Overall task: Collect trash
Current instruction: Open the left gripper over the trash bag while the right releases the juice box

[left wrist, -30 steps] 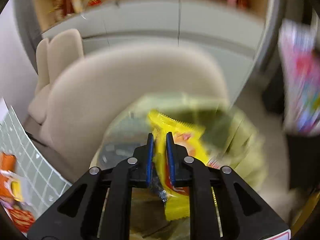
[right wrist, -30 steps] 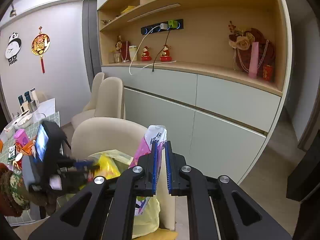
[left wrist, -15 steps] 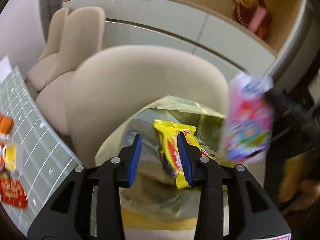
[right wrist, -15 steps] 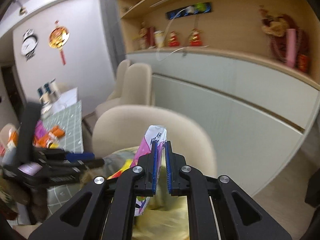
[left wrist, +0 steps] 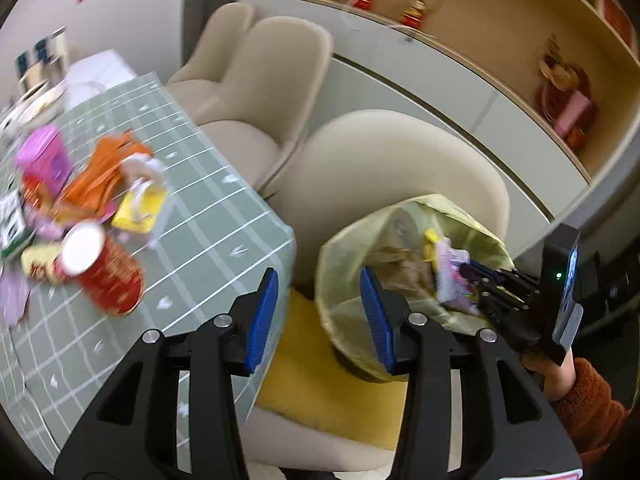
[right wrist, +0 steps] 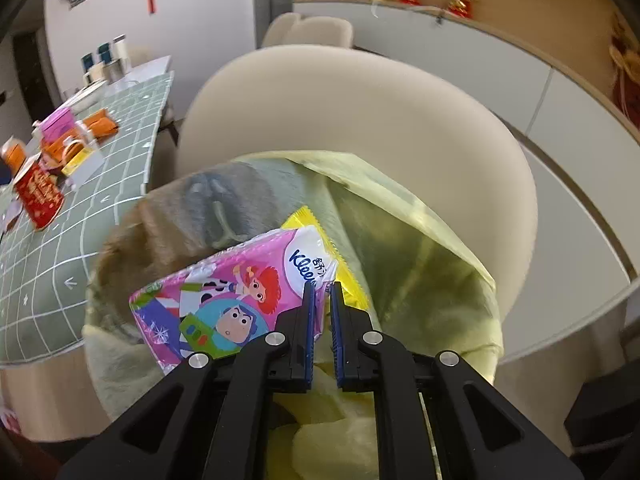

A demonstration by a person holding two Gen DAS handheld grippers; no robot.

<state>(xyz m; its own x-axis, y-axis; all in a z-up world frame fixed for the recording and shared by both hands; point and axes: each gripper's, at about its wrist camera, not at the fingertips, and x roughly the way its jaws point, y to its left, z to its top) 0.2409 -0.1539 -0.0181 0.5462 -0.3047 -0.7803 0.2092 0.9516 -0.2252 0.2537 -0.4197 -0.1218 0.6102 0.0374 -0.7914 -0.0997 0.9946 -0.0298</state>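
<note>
Tissue pack (right wrist: pixel 224 304): pink, cartoon-printed, clamped at one corner in right gripper (right wrist: pixel 322 320) jaws, over the mouth of the yellow trash bag (right wrist: pixel 420 264). Left gripper (left wrist: pixel 320 316): jaws empty and opening, beside the bag. Red cup (left wrist: pixel 102 272): on worktop (left wrist: pixel 208 220), left of the bag.

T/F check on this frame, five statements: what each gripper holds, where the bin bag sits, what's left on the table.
1. The right gripper is shut on the pink tissue pack. True.
2. The left gripper holds a yellow snack wrapper. False: its jaws are opening and nothing is between them.
3. The yellow trash bag sits on the beige chair. True.
4. The green checked tablecloth has no trash on it. False: a red cup and wrappers lie there.
5. The tissue pack is over the bag's mouth. True.
</note>
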